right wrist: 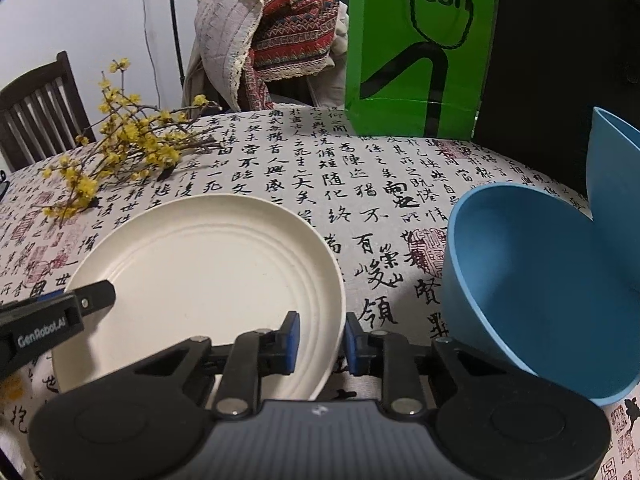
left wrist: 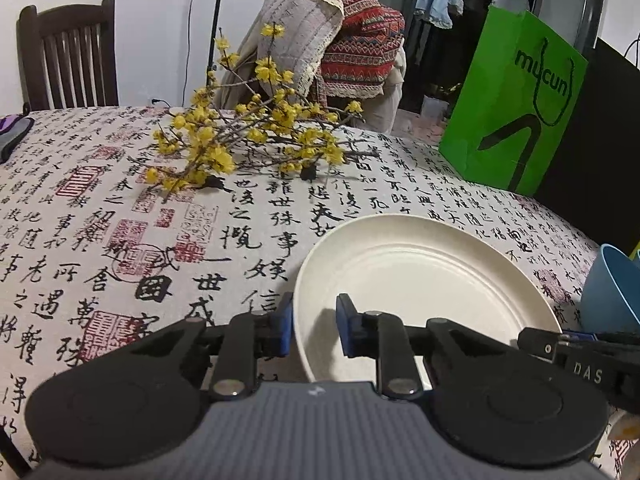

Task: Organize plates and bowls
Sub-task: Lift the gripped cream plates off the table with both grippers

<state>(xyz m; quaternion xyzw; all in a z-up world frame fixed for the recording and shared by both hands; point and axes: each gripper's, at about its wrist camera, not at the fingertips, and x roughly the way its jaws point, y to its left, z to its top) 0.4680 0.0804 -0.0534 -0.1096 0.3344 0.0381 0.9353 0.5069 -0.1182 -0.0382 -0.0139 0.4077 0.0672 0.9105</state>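
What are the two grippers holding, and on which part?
Both hold the round cream plastic plate by its near rim: left gripper on the left side, right gripper on the right side.

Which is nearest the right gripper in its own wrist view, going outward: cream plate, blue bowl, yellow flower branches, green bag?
From the right gripper:
1. Cream plate, its rim between the fingers.
2. Blue bowl, tipped, just right.
3. Yellow flower branches, far left.
4. Green bag, at the table's far edge.
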